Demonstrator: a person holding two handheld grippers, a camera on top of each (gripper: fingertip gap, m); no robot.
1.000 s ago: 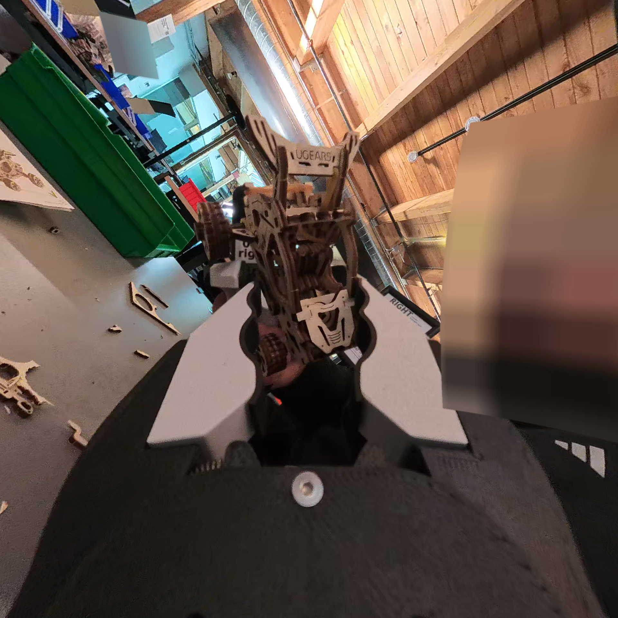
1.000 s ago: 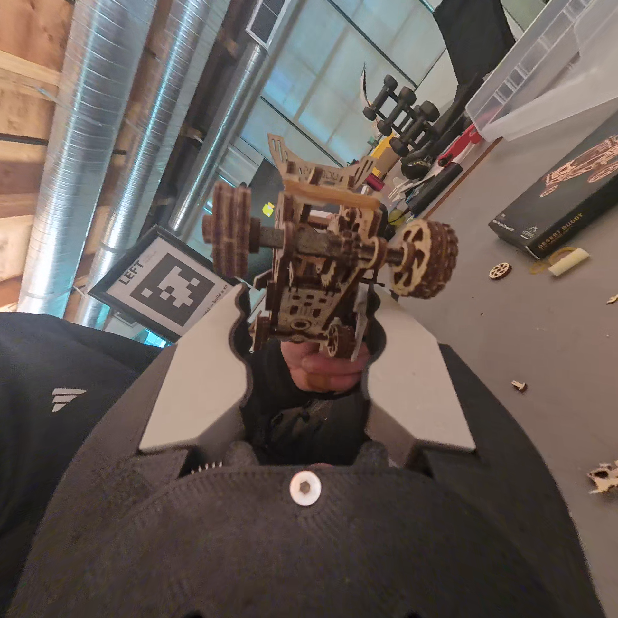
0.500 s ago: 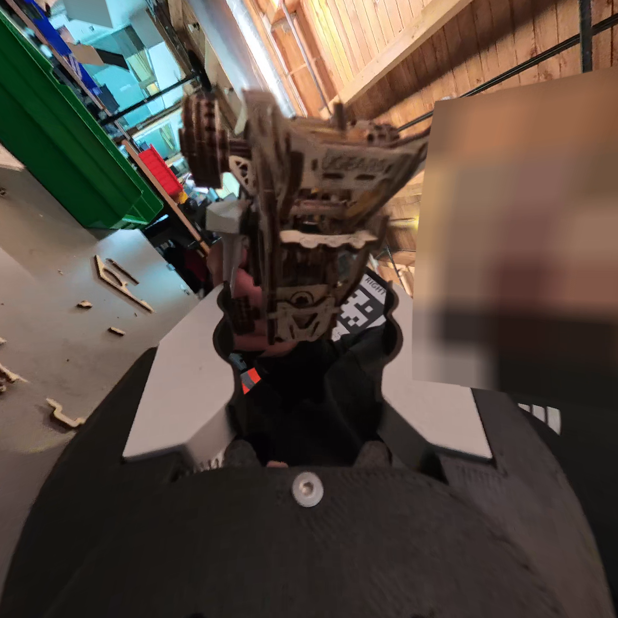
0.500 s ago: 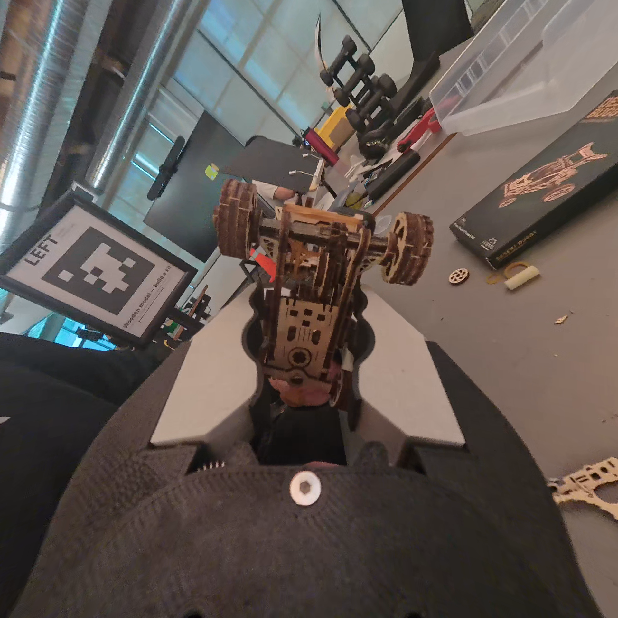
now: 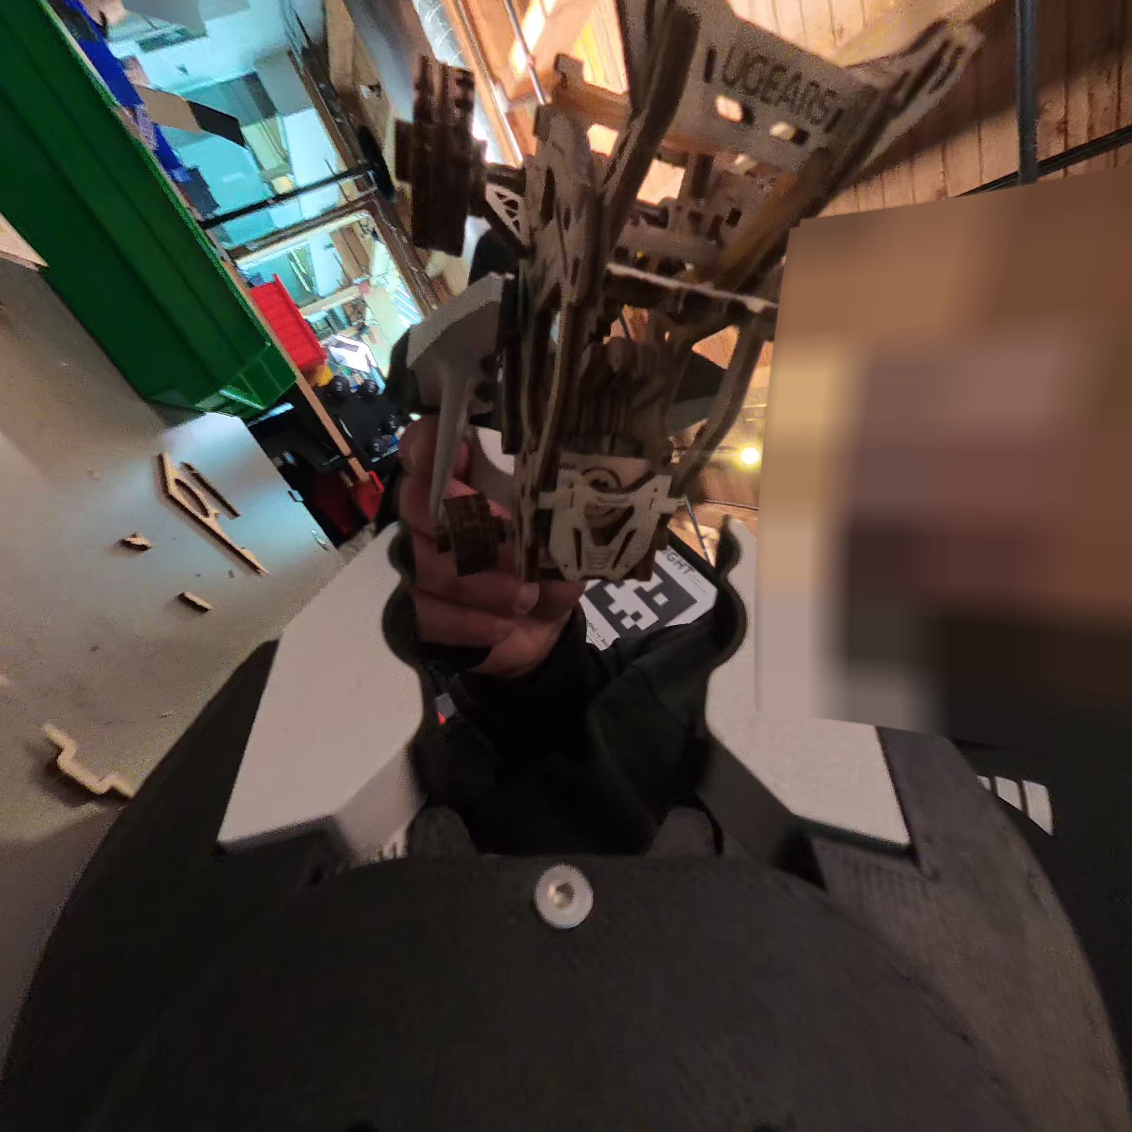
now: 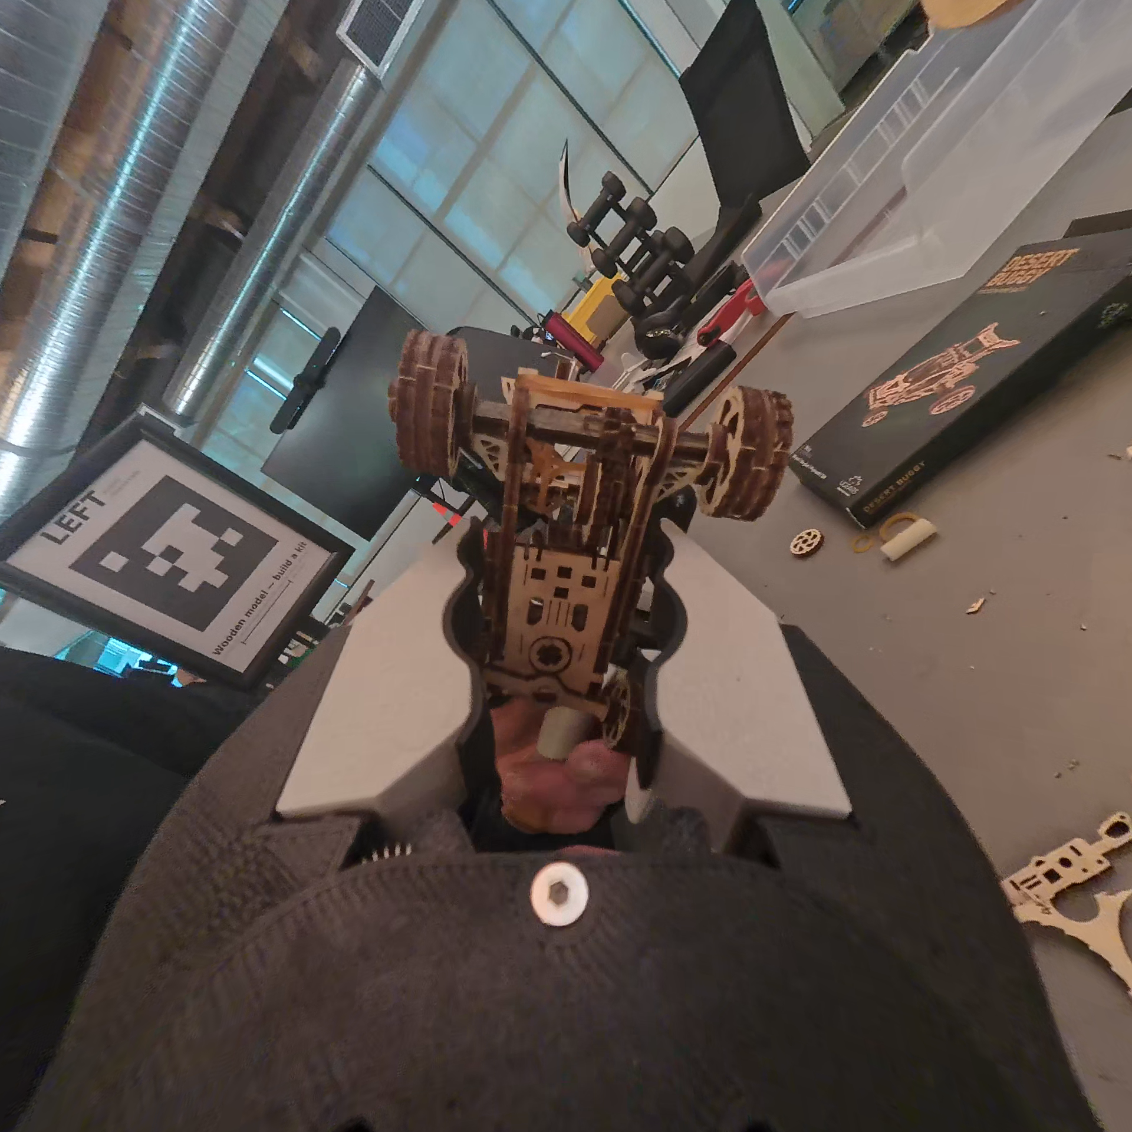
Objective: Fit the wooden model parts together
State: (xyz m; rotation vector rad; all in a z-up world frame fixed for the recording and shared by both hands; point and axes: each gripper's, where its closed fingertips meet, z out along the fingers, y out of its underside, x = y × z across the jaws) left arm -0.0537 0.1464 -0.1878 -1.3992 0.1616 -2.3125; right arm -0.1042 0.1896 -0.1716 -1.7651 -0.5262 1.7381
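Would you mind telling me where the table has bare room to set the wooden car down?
Right wrist view: bare grey table between the black kit box and the cut-out wooden sheet. It is crowded by the box, with a small gear, rubber bands and a white roll.

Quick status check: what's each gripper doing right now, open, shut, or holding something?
Left gripper: open, fingers wide apart, holding nothing.
Right gripper: shut on the wooden model car, fingers clamping its chassis.
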